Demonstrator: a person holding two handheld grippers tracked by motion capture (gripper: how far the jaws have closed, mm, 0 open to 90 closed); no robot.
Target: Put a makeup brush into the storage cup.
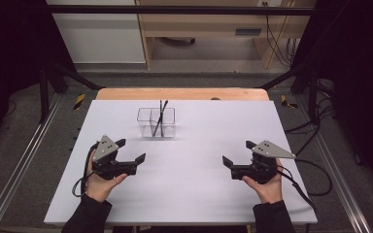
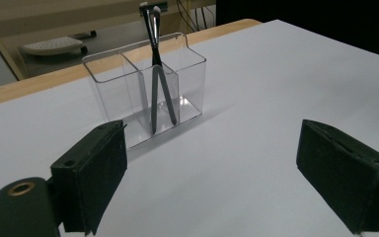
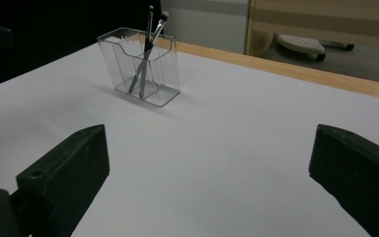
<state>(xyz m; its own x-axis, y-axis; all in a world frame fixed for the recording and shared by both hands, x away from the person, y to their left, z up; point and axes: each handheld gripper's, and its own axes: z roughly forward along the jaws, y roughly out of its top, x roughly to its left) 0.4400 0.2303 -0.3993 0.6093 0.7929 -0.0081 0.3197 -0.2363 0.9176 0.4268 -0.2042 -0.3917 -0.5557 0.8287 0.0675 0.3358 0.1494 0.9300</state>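
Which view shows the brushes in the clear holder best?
Left gripper view: the two brushes stand close, crossed in the holder, tips visible. Right gripper view shows them smaller, farther off. High view shows thin dark lines from above.

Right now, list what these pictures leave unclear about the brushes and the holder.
- Brush tips: too small in the high view to tell bristle shape.
- Clear organizer: transparent walls blur the compartment dividers in the left gripper view.
- Brush handle ends: blurred behind glare, right gripper view.
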